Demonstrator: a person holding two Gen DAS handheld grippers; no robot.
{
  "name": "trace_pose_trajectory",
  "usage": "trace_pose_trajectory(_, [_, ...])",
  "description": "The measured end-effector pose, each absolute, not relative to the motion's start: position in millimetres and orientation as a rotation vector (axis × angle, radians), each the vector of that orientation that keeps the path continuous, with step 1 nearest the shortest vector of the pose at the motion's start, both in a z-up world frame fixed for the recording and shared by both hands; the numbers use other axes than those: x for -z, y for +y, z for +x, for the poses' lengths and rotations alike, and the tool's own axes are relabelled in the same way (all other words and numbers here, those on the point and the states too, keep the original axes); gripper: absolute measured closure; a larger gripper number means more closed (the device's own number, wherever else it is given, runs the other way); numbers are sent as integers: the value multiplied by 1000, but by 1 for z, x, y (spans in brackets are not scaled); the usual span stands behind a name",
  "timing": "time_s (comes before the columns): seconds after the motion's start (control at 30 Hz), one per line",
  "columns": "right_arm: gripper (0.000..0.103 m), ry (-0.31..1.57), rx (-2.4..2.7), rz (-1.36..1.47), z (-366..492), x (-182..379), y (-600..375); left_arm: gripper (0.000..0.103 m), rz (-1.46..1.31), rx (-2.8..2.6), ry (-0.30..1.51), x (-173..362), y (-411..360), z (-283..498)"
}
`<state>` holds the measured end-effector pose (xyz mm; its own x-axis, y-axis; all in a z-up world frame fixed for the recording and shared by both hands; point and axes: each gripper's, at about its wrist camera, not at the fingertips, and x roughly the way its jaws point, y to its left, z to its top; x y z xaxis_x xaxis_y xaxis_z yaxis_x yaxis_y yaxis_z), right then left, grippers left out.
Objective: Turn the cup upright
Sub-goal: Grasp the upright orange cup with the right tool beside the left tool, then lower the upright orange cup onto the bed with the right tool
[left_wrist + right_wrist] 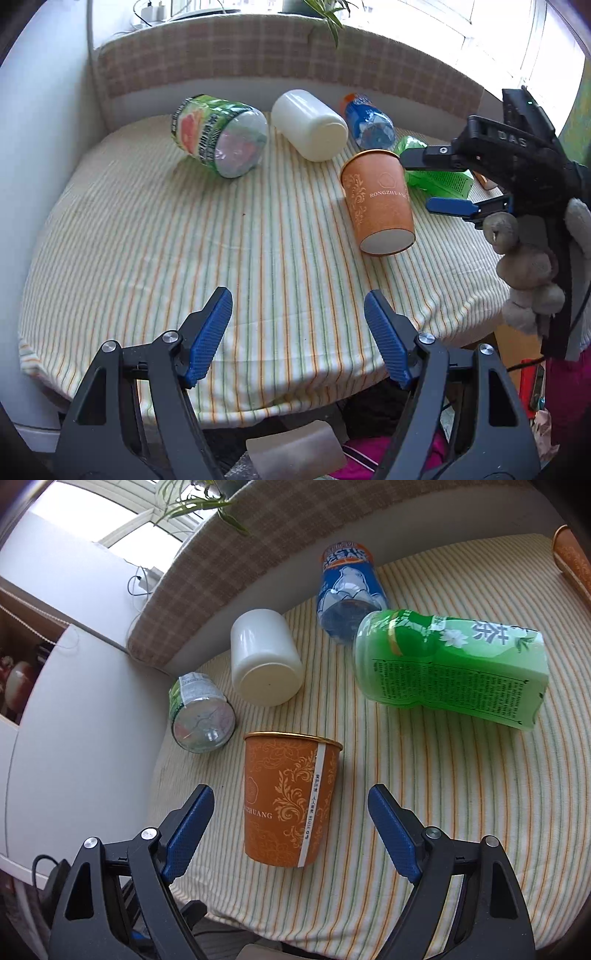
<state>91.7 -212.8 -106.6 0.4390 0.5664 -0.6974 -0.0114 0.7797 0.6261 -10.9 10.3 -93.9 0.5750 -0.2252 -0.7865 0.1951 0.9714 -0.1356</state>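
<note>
Blue-padded fingers point(188, 832) of the right gripper point(291, 834) are seen nearest in the right wrist view, spread wide apart at 7 and 5 o'clock, with nothing touched. Between them, toward 12 o'clock, the orange paper cup point(290, 799) is found lying on its side on the striped tablecloth point(443, 812), gold rim pointed away and base toward the camera.

Farther out, a small clear bottle point(201, 716) lies at 10 o'clock, a white jar point(264, 657) at 11, a blue-labelled bottle point(349, 590) at 12 and a green tea bottle point(450, 668) at 2, all on their sides.

A light paper cup is likely to be crushed if the fingers are closed hard, or rolled toward the small clear bottle if only one pad meets it first. When it is swung upright, the nearby bottles could be knocked.

Only in the left wrist view are the cup's white base point(388, 242) and the right gripper's position beside the cup, at its 3 o'clock, shown; the left gripper point(297, 332) is also seen there, fingers apart, held well back over the table's near edge. The cup's seam is revealed by the right wrist view alone.
</note>
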Motion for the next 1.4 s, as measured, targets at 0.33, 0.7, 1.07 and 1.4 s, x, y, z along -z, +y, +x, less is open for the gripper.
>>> trace_pose_trajectory(0.33, [21,1182,-435,642,120,125,-197,27,-145,212,920,94,24,-23])
trace_pose_trajectory(0.7, [39,1190,-447,590,120,128,-197,27,-136,207,897,89,19,-23])
trace_pose_trajectory(1.07, [39,989,-385,390,100,103,-202,27,-117,210,860,81,13,-19])
trace_pose_trajectory(1.4, [39,831,-328,227,86,92,-190,27,-121,214,869,84,11,-19])
